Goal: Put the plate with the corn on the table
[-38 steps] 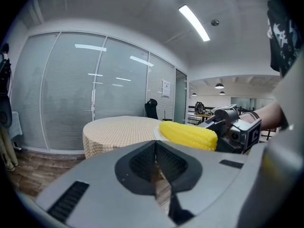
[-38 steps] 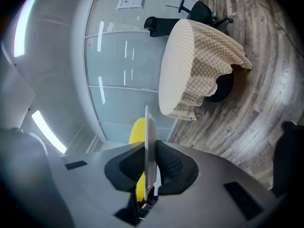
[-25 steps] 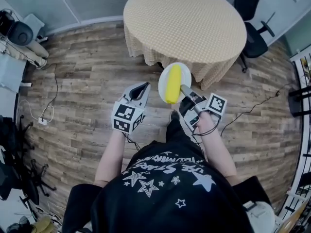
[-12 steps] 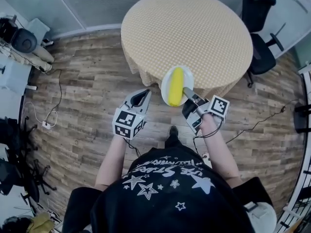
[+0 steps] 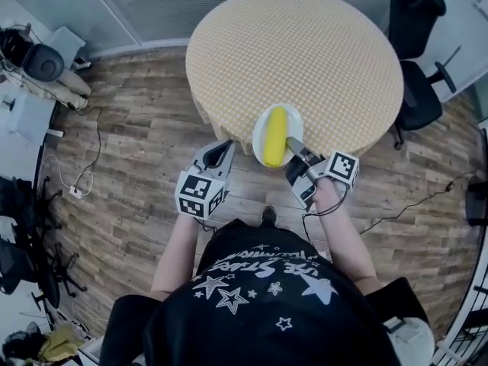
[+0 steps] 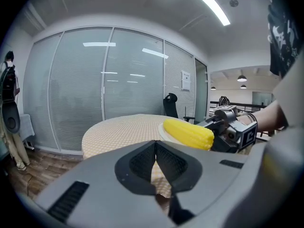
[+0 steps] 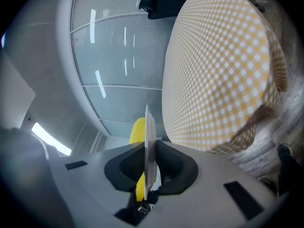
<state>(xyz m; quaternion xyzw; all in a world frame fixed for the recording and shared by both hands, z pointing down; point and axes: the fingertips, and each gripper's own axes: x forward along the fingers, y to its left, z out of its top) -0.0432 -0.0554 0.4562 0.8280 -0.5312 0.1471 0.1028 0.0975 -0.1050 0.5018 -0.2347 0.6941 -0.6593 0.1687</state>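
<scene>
Right gripper (image 5: 292,144) pinches the round white plate (image 5: 258,130) by its 5 o'clock rim, yellow corn cob (image 5: 275,136) aboard, over the yellow-checked round counter's (image 5: 305,44) 6 o'clock edge. Keep it level and carry it farther in. Left gripper (image 5: 226,146): jaws together, empty.

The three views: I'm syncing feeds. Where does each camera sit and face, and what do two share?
Head view: on the person's head, facing steeply down at table, left claw, right claw, forearms, shirt.
Left gripper view: on the left claw, along its shut empty jaws towards table and glass wall.
Right gripper view: on the right claw, jaws gripping the plate edge-on, table beyond.
Shared: both gripper views show corn and table.
</scene>
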